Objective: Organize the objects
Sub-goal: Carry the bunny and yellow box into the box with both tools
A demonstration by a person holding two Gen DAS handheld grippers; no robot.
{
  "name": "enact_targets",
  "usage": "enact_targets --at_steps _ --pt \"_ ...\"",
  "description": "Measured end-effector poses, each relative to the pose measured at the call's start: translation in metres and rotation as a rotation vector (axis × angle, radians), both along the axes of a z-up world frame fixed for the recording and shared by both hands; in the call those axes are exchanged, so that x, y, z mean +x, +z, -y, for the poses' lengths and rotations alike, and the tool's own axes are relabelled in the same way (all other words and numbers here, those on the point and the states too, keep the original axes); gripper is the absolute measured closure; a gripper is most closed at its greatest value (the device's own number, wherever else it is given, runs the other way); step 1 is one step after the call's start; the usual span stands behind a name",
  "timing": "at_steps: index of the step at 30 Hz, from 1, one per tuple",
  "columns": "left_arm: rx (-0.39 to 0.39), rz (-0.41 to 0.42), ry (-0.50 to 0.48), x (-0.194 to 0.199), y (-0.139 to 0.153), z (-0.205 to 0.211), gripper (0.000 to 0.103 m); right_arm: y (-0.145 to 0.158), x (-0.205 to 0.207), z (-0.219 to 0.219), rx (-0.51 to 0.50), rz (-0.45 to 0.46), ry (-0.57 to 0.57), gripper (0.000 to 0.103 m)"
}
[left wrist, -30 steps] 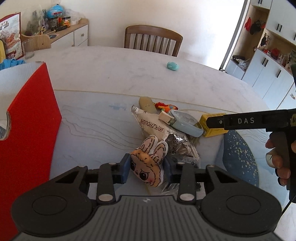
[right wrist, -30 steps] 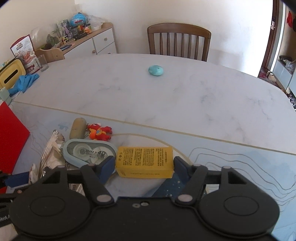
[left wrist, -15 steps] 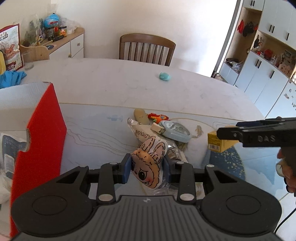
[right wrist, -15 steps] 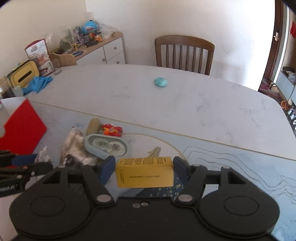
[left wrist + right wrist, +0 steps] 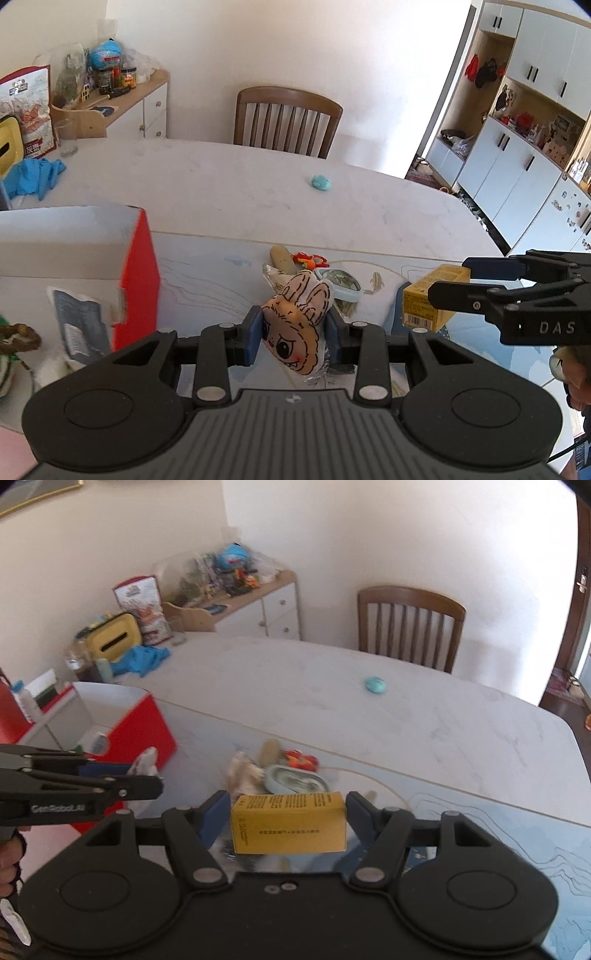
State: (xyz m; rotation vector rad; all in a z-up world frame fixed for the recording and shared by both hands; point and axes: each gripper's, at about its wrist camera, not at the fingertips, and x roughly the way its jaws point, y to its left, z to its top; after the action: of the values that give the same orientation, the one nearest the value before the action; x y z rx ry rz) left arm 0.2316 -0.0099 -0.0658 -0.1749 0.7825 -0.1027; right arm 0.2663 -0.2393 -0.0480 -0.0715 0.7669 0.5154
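My left gripper (image 5: 293,341) is shut on a small rabbit-eared plush doll (image 5: 295,325) and holds it above the table. My right gripper (image 5: 288,823) is shut on a yellow box (image 5: 290,821), lifted off the mat; the box also shows in the left wrist view (image 5: 430,301). A red and white storage box (image 5: 136,273) stands at the left, open at the top, and appears in the right wrist view (image 5: 136,731) too. A tape dispenser (image 5: 297,781), a red toy (image 5: 301,760), a tan oblong object (image 5: 269,751) and a snack packet (image 5: 243,775) lie on the mat.
A small teal object (image 5: 320,182) lies mid-table. A wooden chair (image 5: 286,122) stands at the far side. Blue gloves (image 5: 35,177), a glass (image 5: 68,138) and a yellow container (image 5: 114,638) sit at the far left. Cabinets (image 5: 517,155) line the right wall.
Both grippers have lifted, carrying the plush doll and the yellow box up off the table. The red box's open top has come into view.
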Motion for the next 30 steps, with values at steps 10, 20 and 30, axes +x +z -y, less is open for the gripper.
enact_targets --at_steps 10,20,30 --pt "-0.005 0.007 0.045 -0.024 0.023 -0.049 0.069 0.023 -0.021 -0.052 0.034 0.029 0.093 0.036" --pt "0.002 0.011 0.132 -0.037 0.033 -0.122 0.069 0.030 -0.033 -0.123 0.044 0.049 0.184 0.035" --pt "0.084 -0.021 0.202 -0.019 0.027 -0.202 0.069 0.020 -0.034 -0.207 0.025 0.042 0.268 0.035"
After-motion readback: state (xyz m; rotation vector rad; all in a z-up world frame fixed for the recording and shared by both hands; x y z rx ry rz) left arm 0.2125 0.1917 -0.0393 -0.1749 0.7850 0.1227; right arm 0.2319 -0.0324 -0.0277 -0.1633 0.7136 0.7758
